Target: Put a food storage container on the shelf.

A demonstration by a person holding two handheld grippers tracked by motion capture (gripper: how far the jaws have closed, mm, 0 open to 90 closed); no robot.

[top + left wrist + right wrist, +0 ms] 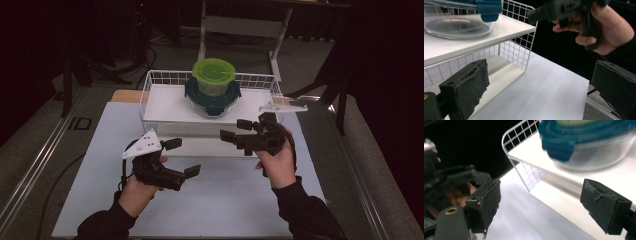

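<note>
Both tools empty: our left gripper [181, 156] and right gripper [236, 130] stand with jaws wide apart. Ahead of them, on the upper shelf of a white wire rack [148, 89], a glass bowl [214, 105] with a teal clip lid [212, 92] carries a smaller green-lidded tub [213, 75]. We judge the glass heavy, slick and breakable; the lid rim offers purchase. We cannot tell their contents.

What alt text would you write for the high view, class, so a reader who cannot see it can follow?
Two open hand-held grippers, left and right, hover over a white table before a white wire rack. On the rack's shelf, a green-lidded container sits stacked on a clear container with a teal lid.
</note>
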